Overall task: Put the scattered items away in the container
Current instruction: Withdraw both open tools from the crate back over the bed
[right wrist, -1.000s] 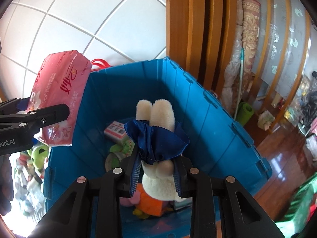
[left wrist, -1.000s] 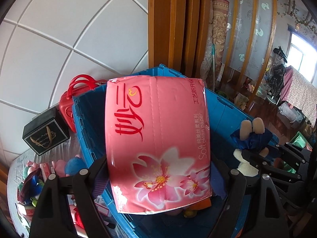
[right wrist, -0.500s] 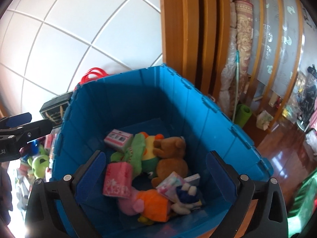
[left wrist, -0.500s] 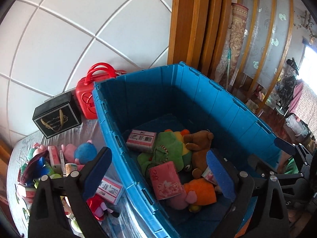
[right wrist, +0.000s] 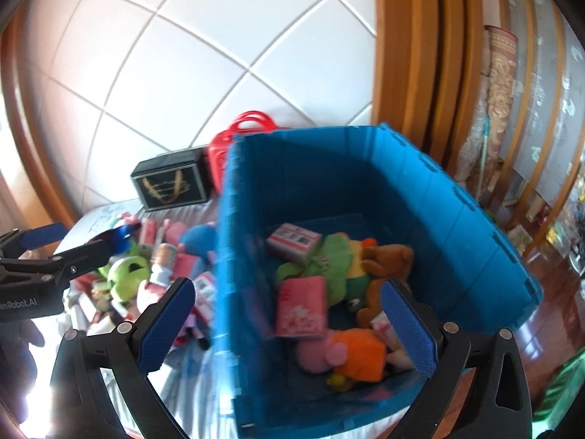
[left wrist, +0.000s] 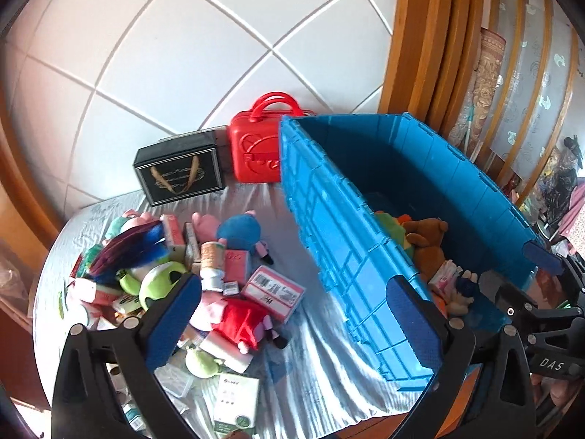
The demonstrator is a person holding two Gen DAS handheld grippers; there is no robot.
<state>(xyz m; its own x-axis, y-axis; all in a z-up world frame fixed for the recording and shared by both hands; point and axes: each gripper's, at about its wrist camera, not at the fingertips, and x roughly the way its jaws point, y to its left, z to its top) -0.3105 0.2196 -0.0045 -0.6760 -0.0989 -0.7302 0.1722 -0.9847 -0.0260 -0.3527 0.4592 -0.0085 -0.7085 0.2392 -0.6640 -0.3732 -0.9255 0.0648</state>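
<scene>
My left hand-held gripper (left wrist: 292, 314) has just spread wide and holds nothing, hanging low in frame over the toy pile (left wrist: 175, 274) on the tabletop (left wrist: 314, 376). My right hand-held gripper (right wrist: 289, 325) gapes empty over the blue bin (right wrist: 457, 219), centre-right, where the pink pack (right wrist: 301, 307) lies.

Crate (left wrist: 351, 256) right of the toy pile (left wrist: 190, 270), two cases (left wrist: 179, 173) behind the pile, stuffed toys (right wrist: 351, 278) inside crate

Right wrist view motion-blurred; blue crate (right wrist: 457, 219) wall hides part of toy pile (right wrist: 153, 274); labels unreadable.
</scene>
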